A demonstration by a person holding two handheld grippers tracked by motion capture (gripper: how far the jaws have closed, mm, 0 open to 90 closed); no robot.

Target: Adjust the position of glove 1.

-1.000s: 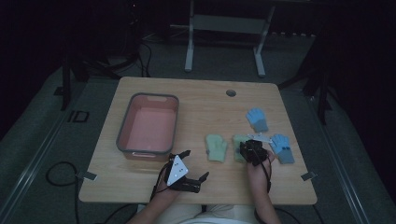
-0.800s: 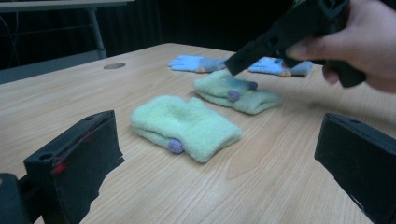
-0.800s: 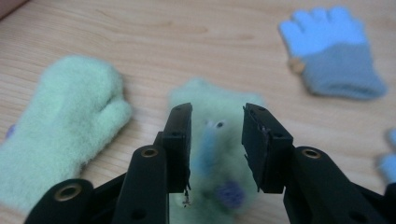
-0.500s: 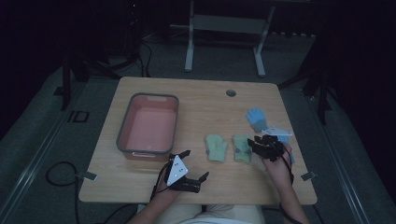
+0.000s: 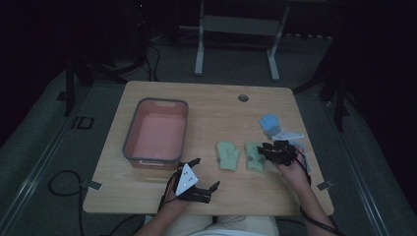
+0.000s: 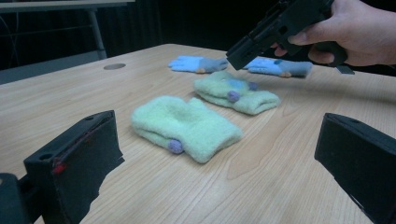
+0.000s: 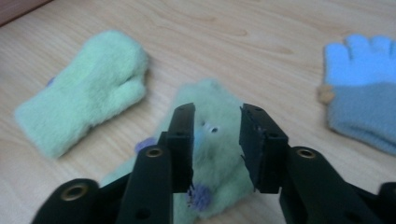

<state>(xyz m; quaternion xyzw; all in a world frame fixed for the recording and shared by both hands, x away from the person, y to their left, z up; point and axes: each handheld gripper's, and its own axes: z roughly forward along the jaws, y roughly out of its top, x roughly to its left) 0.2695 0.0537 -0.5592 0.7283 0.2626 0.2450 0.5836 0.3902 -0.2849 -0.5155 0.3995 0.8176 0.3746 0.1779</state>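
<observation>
While the right gripper (image 5: 268, 151) hangs over it, the nearer green mitten (image 5: 253, 156) lies flat on the table (image 5: 216, 108), just right of its twin, the other green mitten (image 5: 227, 155). In the high view both mittens run lengthwise away from the person, fingertip ends toward the far edge and cuffs toward the near one. In the right gripper view the mitten under the jaws points up and slightly right, its purple spots near the cuff.

Its jaws stand part-way apart above the mitten (image 7: 210, 140), the fabric showing through the gap; they hold nothing, and the pads do not press the fabric. They have just been opening and then narrowed a little.

By the near edge, the left gripper (image 5: 205, 188) has its jaws spread wide and empty, aimed across the table at the mittens.

2 blue gloves (image 5: 271, 124) lie to the right of the green pair, near the right edge, and a pink tub (image 5: 129, 142) stands to the left.

Against 1 second ago, the right hand (image 5: 295, 169) has shifted to the right, then back a little toward the mitten; the left hand has stayed put.
</observation>
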